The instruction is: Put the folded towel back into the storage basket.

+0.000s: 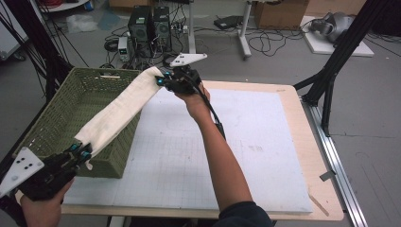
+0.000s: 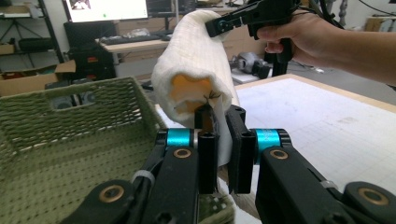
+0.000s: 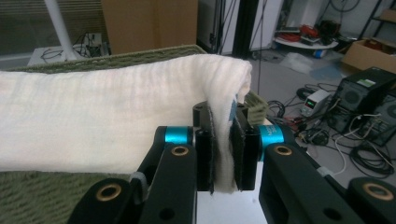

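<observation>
We see soft, even light from above, with only faint shadows on the white surface. All three pictures look a bit fuzzy. In the left gripper view, a screen behind the cloth glows too bright, and things behind the cloth look blurry.

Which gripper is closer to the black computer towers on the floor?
The right gripper, holding the cream cloth up at the table's far side, just before the computer towers. The left gripper is at the near edge.
</observation>
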The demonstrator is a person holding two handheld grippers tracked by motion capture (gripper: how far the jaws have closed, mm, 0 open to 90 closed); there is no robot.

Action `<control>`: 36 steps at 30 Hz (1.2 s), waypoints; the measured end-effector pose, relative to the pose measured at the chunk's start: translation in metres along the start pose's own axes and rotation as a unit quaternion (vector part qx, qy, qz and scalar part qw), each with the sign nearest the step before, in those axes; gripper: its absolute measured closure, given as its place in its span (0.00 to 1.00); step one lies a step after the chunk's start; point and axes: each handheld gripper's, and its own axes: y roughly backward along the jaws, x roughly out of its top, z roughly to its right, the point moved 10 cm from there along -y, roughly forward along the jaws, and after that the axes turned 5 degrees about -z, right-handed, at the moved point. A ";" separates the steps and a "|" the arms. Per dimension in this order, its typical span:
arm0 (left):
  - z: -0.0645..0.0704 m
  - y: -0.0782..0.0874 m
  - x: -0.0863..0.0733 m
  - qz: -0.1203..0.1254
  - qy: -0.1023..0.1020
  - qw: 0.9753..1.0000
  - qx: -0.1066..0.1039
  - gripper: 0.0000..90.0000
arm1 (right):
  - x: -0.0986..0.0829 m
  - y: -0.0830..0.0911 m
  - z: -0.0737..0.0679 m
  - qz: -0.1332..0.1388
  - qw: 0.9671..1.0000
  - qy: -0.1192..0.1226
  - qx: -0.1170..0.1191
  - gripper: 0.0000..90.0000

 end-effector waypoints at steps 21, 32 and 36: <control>-0.060 0.031 -0.011 -0.012 0.022 0.997 0.066 0.93 | 0.037 -0.087 -0.028 -0.018 0.999 0.022 0.022 0.91; -0.087 0.031 -0.026 -0.037 0.043 0.994 0.094 0.93 | 0.033 -0.121 -0.036 -0.042 0.999 0.028 0.012 0.91; -0.098 0.028 -0.028 -0.045 0.054 0.992 0.106 0.93 | 0.034 -0.131 -0.036 -0.047 0.999 0.025 -0.001 0.91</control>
